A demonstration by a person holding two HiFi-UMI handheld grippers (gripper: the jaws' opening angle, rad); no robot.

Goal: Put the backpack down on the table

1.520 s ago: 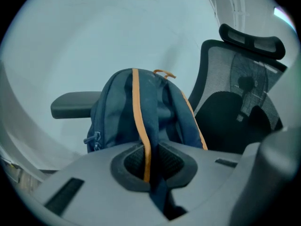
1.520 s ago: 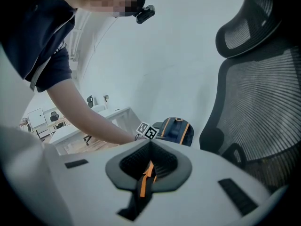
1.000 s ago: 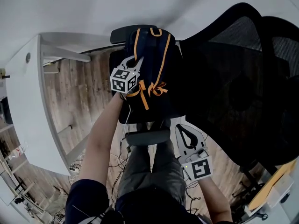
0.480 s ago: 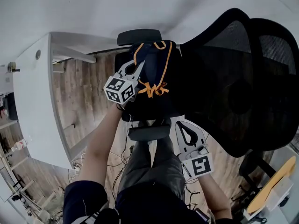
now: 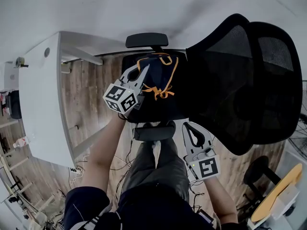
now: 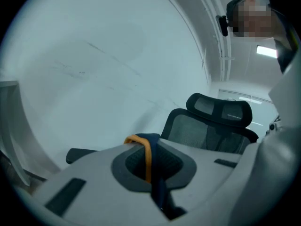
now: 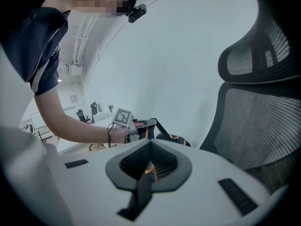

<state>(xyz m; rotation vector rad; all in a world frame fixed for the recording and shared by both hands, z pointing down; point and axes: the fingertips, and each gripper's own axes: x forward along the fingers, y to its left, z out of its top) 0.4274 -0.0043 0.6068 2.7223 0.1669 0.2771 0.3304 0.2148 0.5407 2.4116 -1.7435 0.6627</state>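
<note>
- Head view: the navy, orange-trimmed backpack [image 5: 160,92] was seen at the office chair [image 5: 240,80] seat, beside its mesh back.
- Its strap [image 6: 148,159] was clamped by the left gripper [image 5: 145,68].
- The right gripper [image 5: 188,125] was held closed and empty, near the chair's front.

Hidden behind the left tongs [image 6: 142,147] in the left gripper view: all of the backpack [image 6: 148,166] except one navy-and-orange strap. Likewise mostly covered by the right tongs [image 7: 150,146] in the right gripper view, with the orange scrap in their gap too small to identify.
</note>
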